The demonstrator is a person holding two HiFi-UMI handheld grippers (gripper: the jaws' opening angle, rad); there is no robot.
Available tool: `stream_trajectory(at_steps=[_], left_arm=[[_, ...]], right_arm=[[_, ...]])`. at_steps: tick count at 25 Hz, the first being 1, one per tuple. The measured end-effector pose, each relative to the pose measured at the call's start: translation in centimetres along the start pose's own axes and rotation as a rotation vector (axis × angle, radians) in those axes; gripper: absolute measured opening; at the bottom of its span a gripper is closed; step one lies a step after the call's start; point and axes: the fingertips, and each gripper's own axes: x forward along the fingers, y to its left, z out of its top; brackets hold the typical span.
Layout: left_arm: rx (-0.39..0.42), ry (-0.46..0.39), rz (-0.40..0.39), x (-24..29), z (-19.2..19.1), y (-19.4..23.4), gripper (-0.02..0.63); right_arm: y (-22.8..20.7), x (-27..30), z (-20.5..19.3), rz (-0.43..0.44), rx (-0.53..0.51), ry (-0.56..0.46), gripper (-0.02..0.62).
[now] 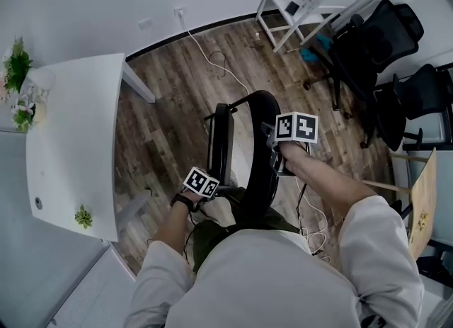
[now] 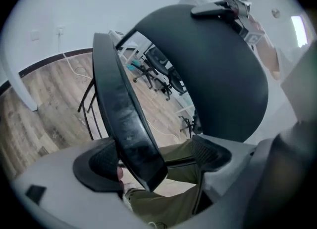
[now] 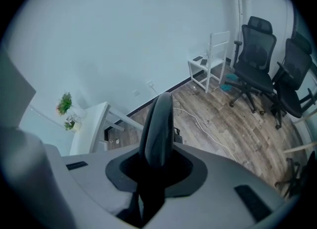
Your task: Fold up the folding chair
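Note:
The black folding chair stands half folded right in front of me, its seat (image 1: 221, 142) tipped up edge-on and its rounded backrest (image 1: 262, 146) close beside it. My left gripper (image 1: 212, 190) is at the seat's lower end. In the left gripper view its jaws (image 2: 153, 161) stand wide apart with the seat's edge (image 2: 130, 134) between them, resting against the left pad (image 2: 96, 166) only. My right gripper (image 1: 279, 158) sits on the backrest's rim. In the right gripper view it (image 3: 156, 166) is shut on the backrest's thin edge (image 3: 158, 124).
A white table (image 1: 71, 142) with small plants stands at the left. Black office chairs (image 1: 382, 50) and a white chair (image 1: 297, 11) stand at the back right. A white cable (image 1: 212, 57) runs over the wood floor. A wooden board (image 1: 423, 202) leans at the right.

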Motion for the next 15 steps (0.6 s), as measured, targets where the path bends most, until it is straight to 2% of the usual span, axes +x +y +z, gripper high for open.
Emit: stream_trajectory(at_steps=[4,8,12,15], left_arm=[[0.160,0.108,-0.061,1.5,0.1,-2.3,0.449],[0.314,0.230,-0.076,2.3,-0.5,-3.0,0.449],[0.427,0.329,-0.092,2.8,-0.9,-3.1,0.449],[0.483,0.374,-0.110,3.4,-0.8,-3.9,0.449]], right_arm=[[0.3,-0.3,0.1,-0.015,-0.002,0.004,0.093],[0.1,-0.5,0.0,-0.028,-0.006,0.004,0.093],[-0.3,-0.5,0.0,-0.032,-0.005,0.005,0.092],[-0.2,-0.6,0.1,-0.031,0.002,0.004,0.095]])
